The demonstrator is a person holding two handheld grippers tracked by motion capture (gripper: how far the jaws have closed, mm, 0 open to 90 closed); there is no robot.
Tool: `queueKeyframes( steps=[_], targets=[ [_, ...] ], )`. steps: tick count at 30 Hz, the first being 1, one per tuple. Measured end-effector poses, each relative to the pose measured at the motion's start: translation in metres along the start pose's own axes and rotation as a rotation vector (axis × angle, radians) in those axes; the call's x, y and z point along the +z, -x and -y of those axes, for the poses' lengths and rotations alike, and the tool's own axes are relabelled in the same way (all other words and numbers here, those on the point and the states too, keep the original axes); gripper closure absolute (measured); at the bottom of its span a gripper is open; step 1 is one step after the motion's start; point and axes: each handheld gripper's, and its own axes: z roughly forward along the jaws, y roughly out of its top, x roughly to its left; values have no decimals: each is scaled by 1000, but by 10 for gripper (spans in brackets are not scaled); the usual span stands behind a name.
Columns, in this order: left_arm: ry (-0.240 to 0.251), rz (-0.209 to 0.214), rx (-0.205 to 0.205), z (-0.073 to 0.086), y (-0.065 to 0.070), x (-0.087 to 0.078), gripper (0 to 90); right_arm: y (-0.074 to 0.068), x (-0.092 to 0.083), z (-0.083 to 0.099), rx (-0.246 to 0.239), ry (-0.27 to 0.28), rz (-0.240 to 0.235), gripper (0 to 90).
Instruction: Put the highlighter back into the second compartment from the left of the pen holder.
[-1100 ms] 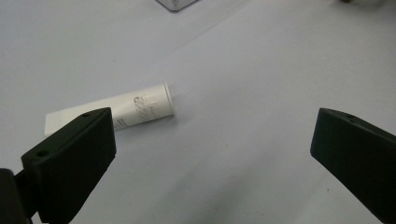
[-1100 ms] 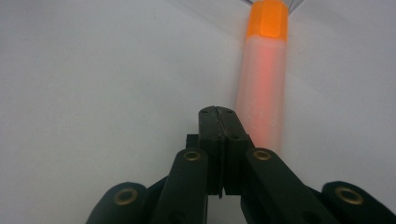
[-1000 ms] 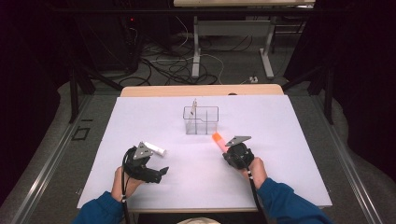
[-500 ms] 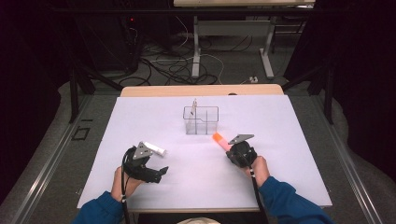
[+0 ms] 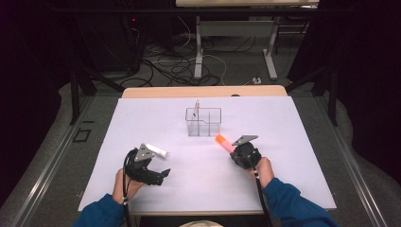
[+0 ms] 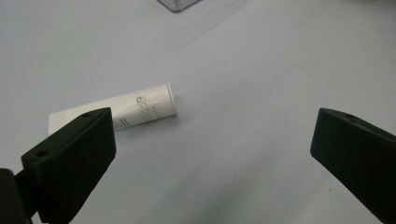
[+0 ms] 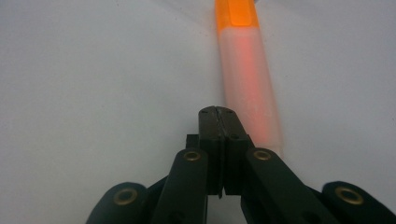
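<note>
**Asker:** White surface, I gather. What lies on it, and how many of each?

**Describer:** One clear plastic organiser stands near the far middle, with one thin stick upright in its left corner. One white tube lies on its side just beyond the left tool. One orange-capped tube with a pale, frosted body lies just ahead of the right tool, its cap pointing toward the organiser.

**Asker:** How do the two tools stand?

**Describer:** The left tool's jaws are spread wide, nothing between them; the white tube sits off beside the left jaw. The right tool is pressed together, empty, its tips beside the orange-capped tube.

**Asker:** How would the tubes handle?

**Describer:** Probably light, smooth and rounded, so likely to roll or slip. I would pinch each across the middle of its body.
</note>
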Motion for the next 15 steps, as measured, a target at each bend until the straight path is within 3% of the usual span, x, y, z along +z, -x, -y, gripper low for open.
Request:
queueKeyframes(
  steps=[3,4,6,11,15],
  targets=[
    [5,0,-1,0,0,0,0,-1,1,0,10,25,-17,874],
    [3,1,-2,0,0,0,0,-1,-1,-1,3,-1,-8,850],
    [5,0,-1,0,0,0,0,-1,-2,-1,-4,23,-42,818],
    [4,-1,-1,0,0,0,0,-1,-9,-4,-19,21,-100,664],
    [0,0,-3,0,0,0,0,1,-14,-10,-7,27,-93,620]
  ],
)
